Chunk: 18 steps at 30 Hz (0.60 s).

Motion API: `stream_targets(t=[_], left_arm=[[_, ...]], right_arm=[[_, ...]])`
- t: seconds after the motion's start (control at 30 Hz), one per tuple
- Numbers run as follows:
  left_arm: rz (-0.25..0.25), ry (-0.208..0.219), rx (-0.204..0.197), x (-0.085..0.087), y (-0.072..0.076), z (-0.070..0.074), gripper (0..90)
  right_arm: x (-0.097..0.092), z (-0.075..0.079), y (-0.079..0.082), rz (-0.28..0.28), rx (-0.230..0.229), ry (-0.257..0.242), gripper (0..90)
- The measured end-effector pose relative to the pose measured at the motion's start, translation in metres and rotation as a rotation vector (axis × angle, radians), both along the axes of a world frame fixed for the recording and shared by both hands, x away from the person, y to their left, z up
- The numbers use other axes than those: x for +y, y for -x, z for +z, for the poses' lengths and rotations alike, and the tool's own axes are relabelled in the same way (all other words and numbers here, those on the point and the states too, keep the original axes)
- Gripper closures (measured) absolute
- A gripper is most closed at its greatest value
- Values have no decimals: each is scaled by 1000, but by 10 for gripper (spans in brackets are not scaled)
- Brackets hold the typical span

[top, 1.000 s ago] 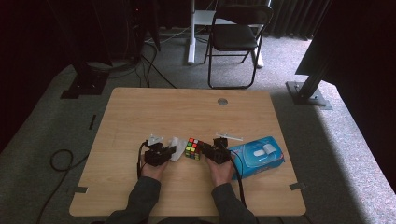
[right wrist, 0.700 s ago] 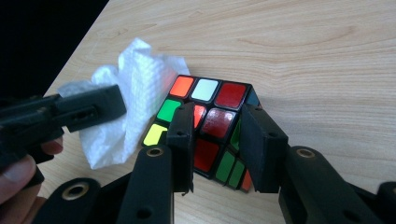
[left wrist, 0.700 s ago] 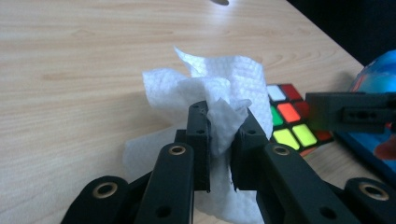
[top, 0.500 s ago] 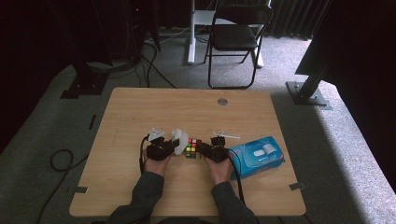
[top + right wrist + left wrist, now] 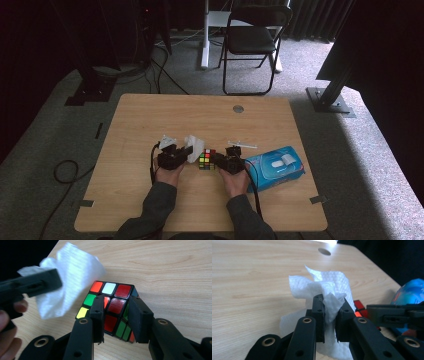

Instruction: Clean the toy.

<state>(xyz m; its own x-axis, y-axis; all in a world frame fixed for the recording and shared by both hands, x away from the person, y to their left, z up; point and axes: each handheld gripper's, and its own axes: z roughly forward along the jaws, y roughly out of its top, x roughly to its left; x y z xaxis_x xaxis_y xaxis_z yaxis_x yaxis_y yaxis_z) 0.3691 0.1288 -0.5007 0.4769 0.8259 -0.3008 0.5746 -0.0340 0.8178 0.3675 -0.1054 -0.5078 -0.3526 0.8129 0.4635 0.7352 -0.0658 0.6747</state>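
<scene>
Tissue [image 5: 329, 293] nearer cube [image 5: 111, 305]

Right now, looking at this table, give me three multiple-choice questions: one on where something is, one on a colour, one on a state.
1. Where does the blue wipes pack lie relative to the puzzle cube in the high view?
A. To its right
B. To its left
C. On top of it

2. What colour is the tissue?
A. Yellow
B. White
C. Green

3. What is the left gripper doing?
A. Standing open over bare wood
B. Clamped on the tissue
C. Clamped on the cube

Answers: 1 A, the pack lies right of the cube near the table's right edge. 2 B, it shows white in every view. 3 B, tissue is pinched between its fingers.
</scene>
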Motion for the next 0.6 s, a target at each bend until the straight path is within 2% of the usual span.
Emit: stream_targets(t=[0.17,0.33,0.4,0.5,0.6], left_arm=[[-32,16,42,-8,-6,-12,808],[-49,-19,44,-17,-10,-15,809],[-54,-20,51,-17,-12,-15,809],[-54,-42,45,-18,-13,-15,809],[-58,-62,65,-20,-16,-19,814]], right_arm=[[0,0,0,7,-7,8,668],[0,0,0,12,-10,12,667],[1,1,0,13,-12,16,666],[1,1,0,15,-16,23,666],[2,1,1,16,-20,31,666]])
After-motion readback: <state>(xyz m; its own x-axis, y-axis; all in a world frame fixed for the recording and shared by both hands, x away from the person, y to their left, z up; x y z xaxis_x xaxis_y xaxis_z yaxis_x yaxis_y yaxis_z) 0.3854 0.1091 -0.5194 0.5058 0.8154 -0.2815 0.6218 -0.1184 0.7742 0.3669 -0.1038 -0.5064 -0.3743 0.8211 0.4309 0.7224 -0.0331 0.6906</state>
